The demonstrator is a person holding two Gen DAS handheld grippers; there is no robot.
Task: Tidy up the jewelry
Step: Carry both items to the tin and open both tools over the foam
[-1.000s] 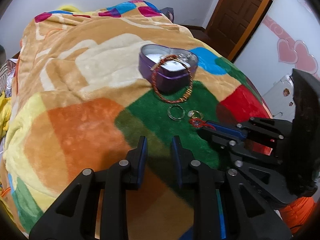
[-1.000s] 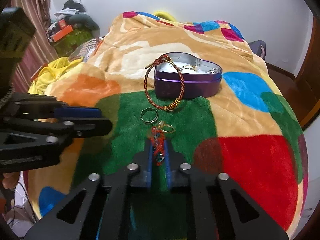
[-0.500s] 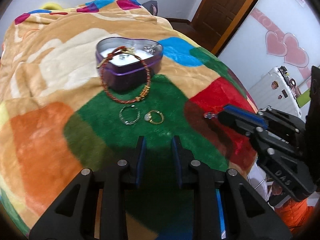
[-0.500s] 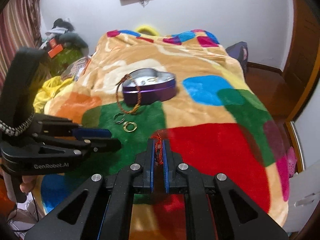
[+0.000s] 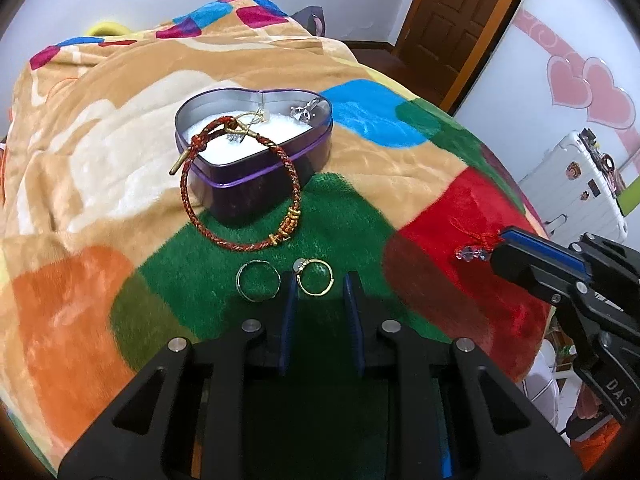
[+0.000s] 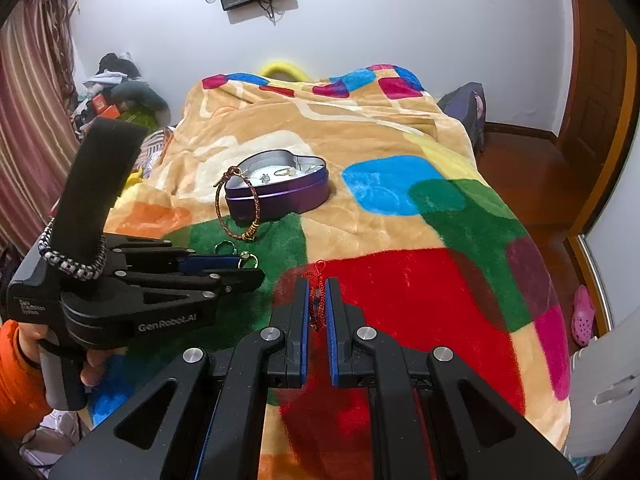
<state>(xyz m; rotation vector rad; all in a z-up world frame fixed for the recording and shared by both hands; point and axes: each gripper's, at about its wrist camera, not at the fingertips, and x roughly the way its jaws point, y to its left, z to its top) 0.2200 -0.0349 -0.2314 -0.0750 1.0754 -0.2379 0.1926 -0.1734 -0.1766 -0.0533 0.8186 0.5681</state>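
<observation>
Our right tongs [image 6: 316,300] are clamped on a red knotted charm [image 5: 478,242], held in the air over the red patch of the blanket [image 5: 100,152] on the bed. Our left tongs [image 5: 318,286] stand apart, low over the green patch, with a gold ring [image 5: 316,277] between their tips and a second ring [image 5: 258,281] just beside. A braided bracelet [image 5: 240,188] leans on the purple heart-shaped tin [image 5: 256,172].

The small pieces inside my heart-shaped tin [image 6: 280,184] are too tiny to identify; my right gripper [image 6: 316,300] hides most of the red charm [image 6: 317,280].
</observation>
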